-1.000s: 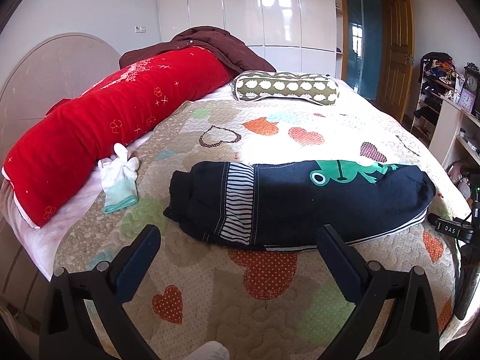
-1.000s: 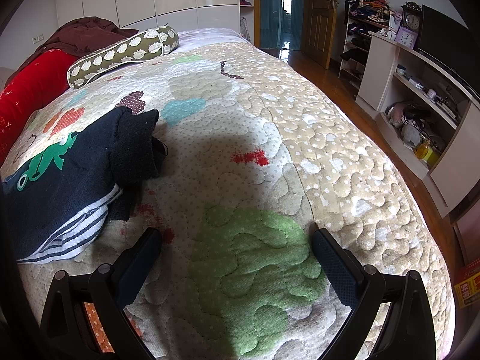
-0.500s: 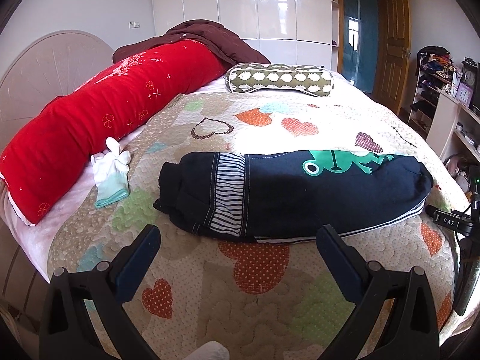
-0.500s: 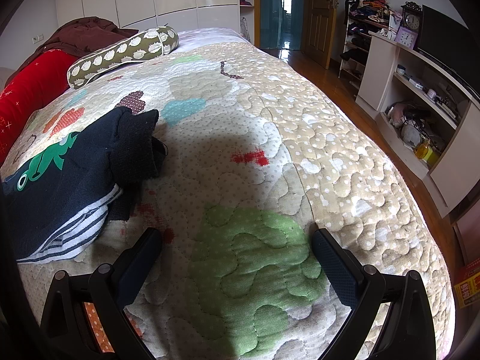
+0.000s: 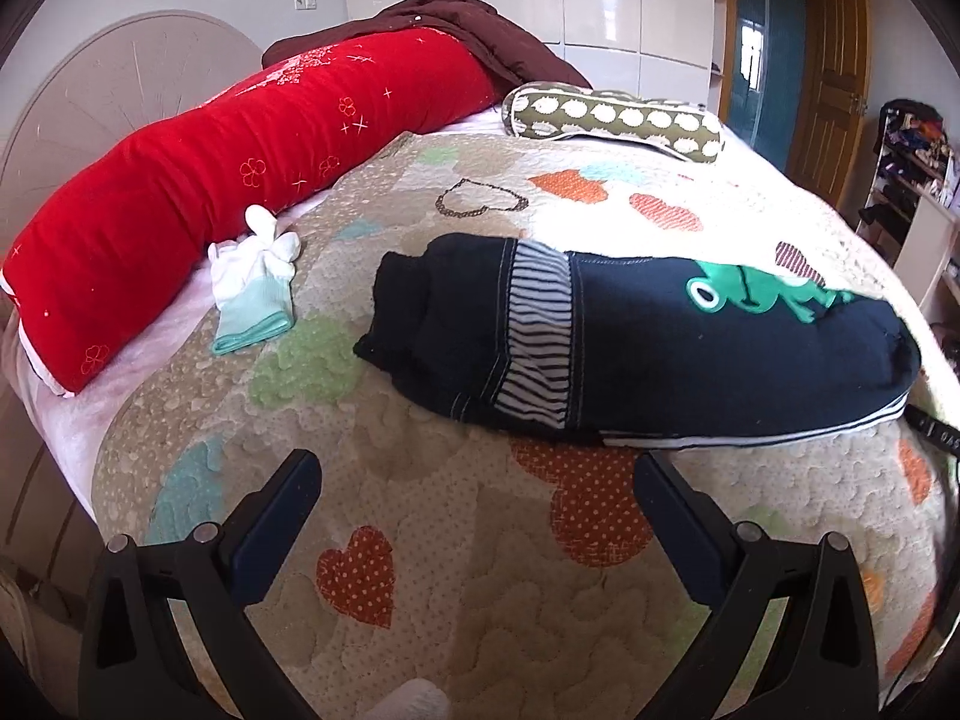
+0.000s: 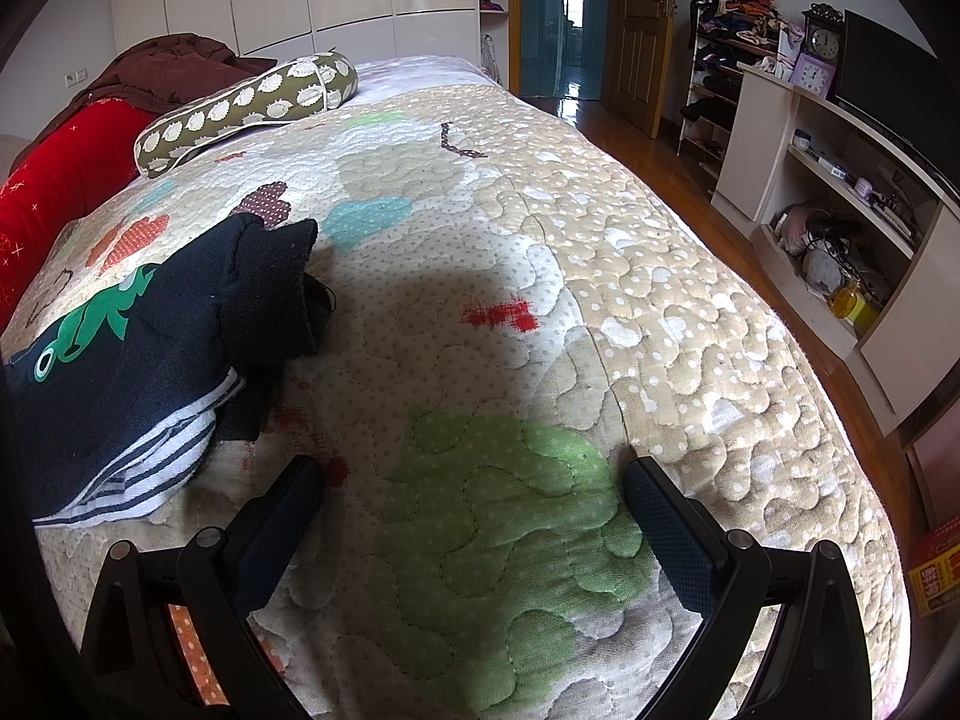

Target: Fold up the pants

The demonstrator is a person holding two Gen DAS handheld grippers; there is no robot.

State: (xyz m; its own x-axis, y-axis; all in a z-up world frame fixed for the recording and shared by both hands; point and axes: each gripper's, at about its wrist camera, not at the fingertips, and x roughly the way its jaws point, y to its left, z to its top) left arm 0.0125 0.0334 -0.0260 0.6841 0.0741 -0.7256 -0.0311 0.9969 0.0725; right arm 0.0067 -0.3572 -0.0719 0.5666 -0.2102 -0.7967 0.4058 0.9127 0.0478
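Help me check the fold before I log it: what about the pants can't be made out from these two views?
- Left wrist view: the pants underside and layers beneath lie against the quilt, hidden.
- Right wrist view: the pants waist end is cut off by the left edge.
- Both open grippers, left gripper and right gripper, hold nothing.

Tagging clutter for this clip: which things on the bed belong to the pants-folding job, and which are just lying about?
Job:
navy frog-print pants
left gripper, open
right gripper, open

Lying about:
white glove
red bolster
olive patterned bolster
maroon garment
quilt, work surface only
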